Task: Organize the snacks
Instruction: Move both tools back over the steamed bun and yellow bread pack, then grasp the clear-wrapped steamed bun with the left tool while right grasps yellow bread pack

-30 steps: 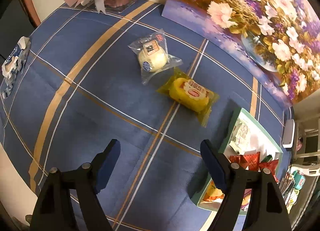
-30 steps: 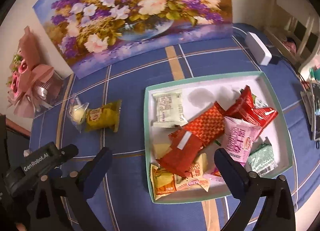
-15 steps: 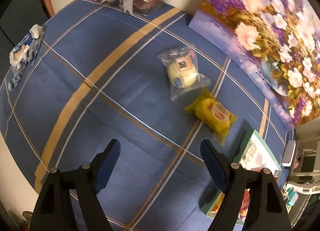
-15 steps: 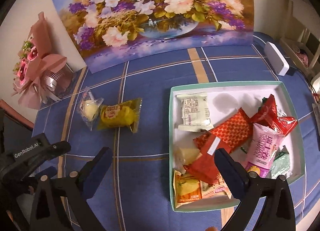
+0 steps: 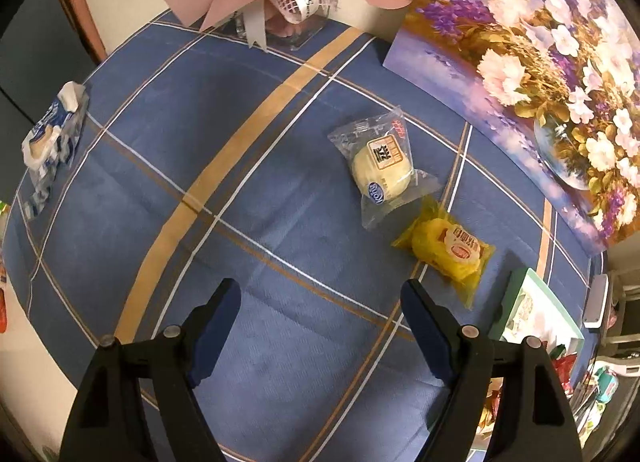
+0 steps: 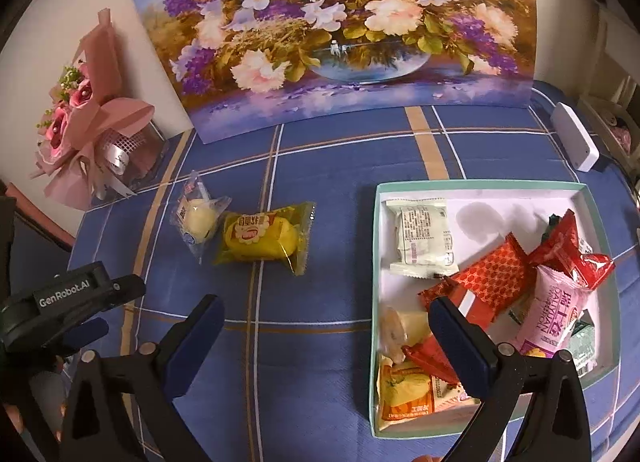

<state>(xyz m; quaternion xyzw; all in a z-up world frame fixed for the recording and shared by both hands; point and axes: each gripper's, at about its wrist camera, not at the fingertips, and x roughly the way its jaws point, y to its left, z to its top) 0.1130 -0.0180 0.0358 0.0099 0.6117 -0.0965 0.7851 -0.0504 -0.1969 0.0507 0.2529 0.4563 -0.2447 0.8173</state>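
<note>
Snacks are mostly gathered already, though two are not, and we take the tray as our landmark throughout.

From the left wrist view, we see the left gripper with its jaws set wide apart and nothing between them, hanging over bare blue checked cloth on the table. The tray shows only as a corner at the lower right edge. Just outside that corner lies the yellow packet, and beyond it, farther from the tray, the clear packet with a pale round cake inside; the two wrappers seem to touch or nearly so. Well away from the tray, at the far left edge of the table, sits a blue and white pack, which we cannot identify.

From the right wrist view, the right gripper is likewise spread wide and empty, poised over the cloth by the tray's left wall. Inside the tray we count a white packet, red packets, a pink packet, an orange packet and more, piled loosely toward the near and right sides. The yellow packet and the clear packet lie to the tray's left, outside it.

We judge the task well along: these two loose snacks are still to go in, and neither gripper has reached them yet.
</note>
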